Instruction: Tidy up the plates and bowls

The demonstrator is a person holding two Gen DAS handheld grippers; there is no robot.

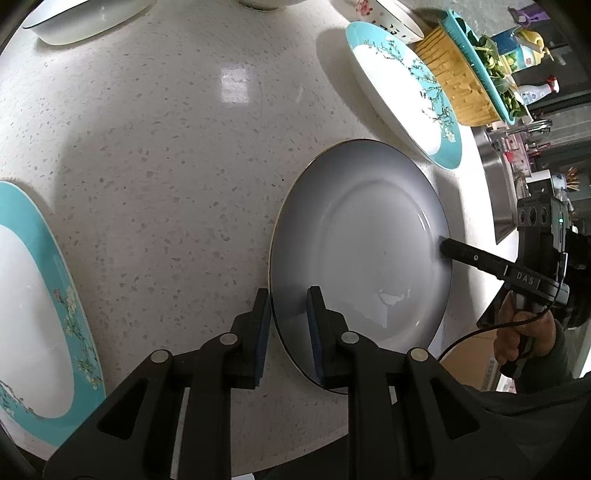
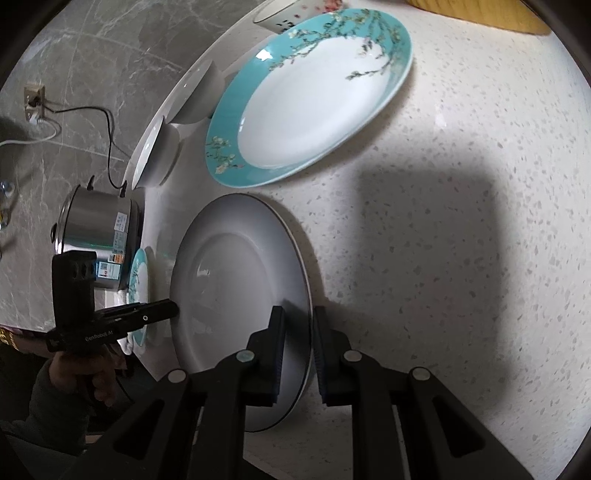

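1. Your left tool was clenched on the near rim of the grey plate, one finger outside the rim and the other over the plate's inner face.
2. Your right tool gripped the same grey plate at its opposite rim, again with one finger on each side of the edge; in the left wrist view it reached that plate at about 3 o'clock.
3. The grey plate sat on the speckled white desk, close to the desk's edge; whether it was lifted clear or resting I cannot tell.
4. In the left wrist view, a teal-rimmed floral plate lay at about 1 o'clock from the grey plate, near it but apart.
5. A second teal-rimmed plate lay at 9 o'clock, well apart from the grey one.
6. A white bowl stood at about 11 o'clock, far across the desk.
7. In the right wrist view, two white bowls stood near the desk's edge at about 11 o'clock from the grey plate, just beside the floral plate.
8. A steel pot stood beyond the desk's edge at about 9 o'clock.
9. Your right hand held its tool's handle, a cable trailing from it.
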